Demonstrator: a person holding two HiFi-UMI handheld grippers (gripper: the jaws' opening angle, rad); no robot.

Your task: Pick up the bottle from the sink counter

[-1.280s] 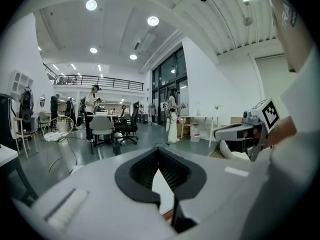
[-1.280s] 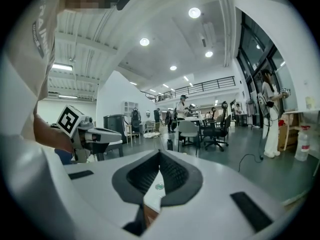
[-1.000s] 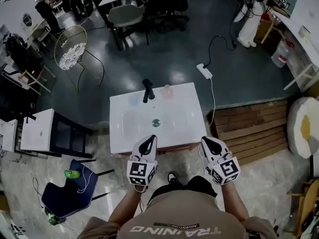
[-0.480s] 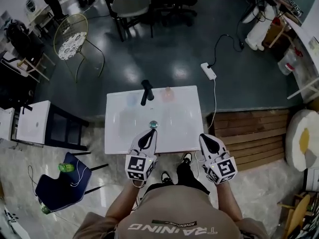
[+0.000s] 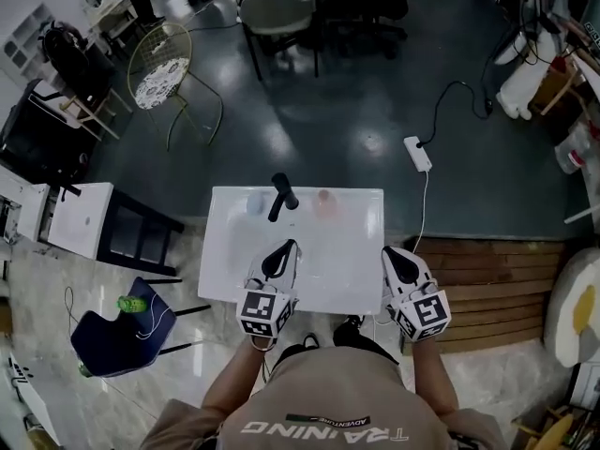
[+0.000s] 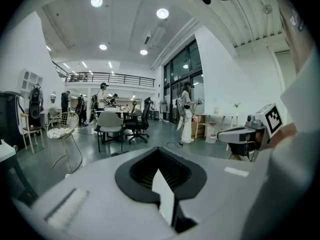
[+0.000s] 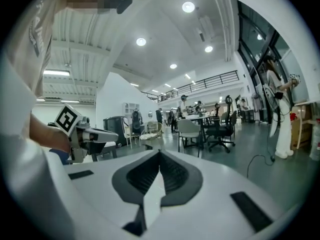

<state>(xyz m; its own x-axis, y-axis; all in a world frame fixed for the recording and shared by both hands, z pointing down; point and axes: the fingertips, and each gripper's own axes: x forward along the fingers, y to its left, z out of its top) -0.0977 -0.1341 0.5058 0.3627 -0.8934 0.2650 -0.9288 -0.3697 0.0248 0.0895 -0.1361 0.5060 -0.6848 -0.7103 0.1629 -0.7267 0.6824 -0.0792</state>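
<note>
Your shirt [image 5: 328, 411] read "TRAINING" across the back, upside down in the head view. You held both tools clenched and empty. The left gripper [image 5: 289, 245] had its jaws pressed together with nothing between them, over the near part of the white sink counter [image 5: 225, 251]. The right gripper [image 5: 387, 249] was closed the same way at the counter's right edge. The pinkish bottle [image 5: 324, 200] stood near the far edge, just right of the black faucet [image 5: 280, 195], well apart from both grippers.
</note>
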